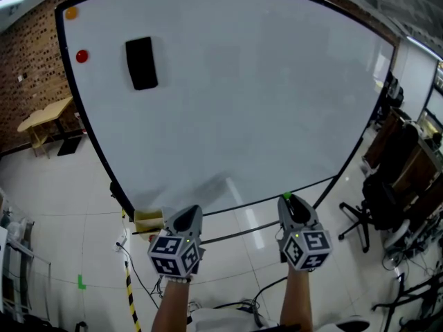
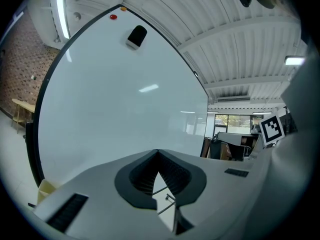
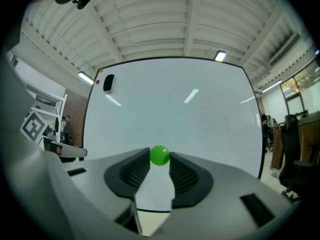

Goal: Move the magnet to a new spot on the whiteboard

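A large whiteboard fills the head view, and both gripper views face it. My right gripper is shut on a round green magnet, pinched at its jaw tips, a short way off the board's lower edge. In the head view the green magnet shows only as a speck at the tip of the right gripper. My left gripper hangs beside it below the board, and its jaws meet at the tips with nothing between them. A red magnet and an orange magnet sit at the board's top left.
A black eraser sticks to the board near the red magnet. Black office chairs and desks stand to the right of the board. A wooden table stands by the brick wall at left. Cables and a yellow-black striped strip lie on the floor.
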Action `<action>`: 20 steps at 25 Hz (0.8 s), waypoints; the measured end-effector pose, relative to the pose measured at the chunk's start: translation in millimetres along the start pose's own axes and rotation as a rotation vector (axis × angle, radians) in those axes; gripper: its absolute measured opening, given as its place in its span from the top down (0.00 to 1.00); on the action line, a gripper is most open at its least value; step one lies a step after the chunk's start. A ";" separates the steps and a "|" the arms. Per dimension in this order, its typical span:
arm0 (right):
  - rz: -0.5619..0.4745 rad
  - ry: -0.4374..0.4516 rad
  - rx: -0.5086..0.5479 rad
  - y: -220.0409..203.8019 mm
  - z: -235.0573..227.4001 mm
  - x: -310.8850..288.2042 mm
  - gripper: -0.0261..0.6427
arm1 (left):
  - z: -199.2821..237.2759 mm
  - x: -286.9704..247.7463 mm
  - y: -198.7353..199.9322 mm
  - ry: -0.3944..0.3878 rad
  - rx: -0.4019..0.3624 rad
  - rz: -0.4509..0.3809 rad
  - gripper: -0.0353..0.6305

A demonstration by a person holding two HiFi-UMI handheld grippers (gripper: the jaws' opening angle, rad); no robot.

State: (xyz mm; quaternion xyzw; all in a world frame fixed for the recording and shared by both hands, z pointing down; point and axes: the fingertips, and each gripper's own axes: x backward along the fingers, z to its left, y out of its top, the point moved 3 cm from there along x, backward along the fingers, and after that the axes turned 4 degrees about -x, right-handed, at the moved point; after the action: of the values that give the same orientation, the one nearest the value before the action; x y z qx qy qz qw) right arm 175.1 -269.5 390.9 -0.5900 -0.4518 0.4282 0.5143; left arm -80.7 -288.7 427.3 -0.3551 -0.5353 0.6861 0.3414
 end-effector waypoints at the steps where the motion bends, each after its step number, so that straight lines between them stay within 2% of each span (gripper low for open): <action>1: 0.000 -0.002 0.001 0.7 0.0 0.5 0.76 | 0.5 -0.3 1.0 0.002 -0.003 0.000 0.95; 20: 0.001 0.019 0.047 8.2 9.0 -14.5 0.76 | -2.8 -2.7 -0.5 0.027 0.029 0.013 0.95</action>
State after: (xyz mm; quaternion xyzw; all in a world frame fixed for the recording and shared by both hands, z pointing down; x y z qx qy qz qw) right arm 164.0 -282.1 382.4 -0.5822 -0.4361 0.4333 0.5320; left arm -76.9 -289.5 427.6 -0.3628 -0.5182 0.6913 0.3492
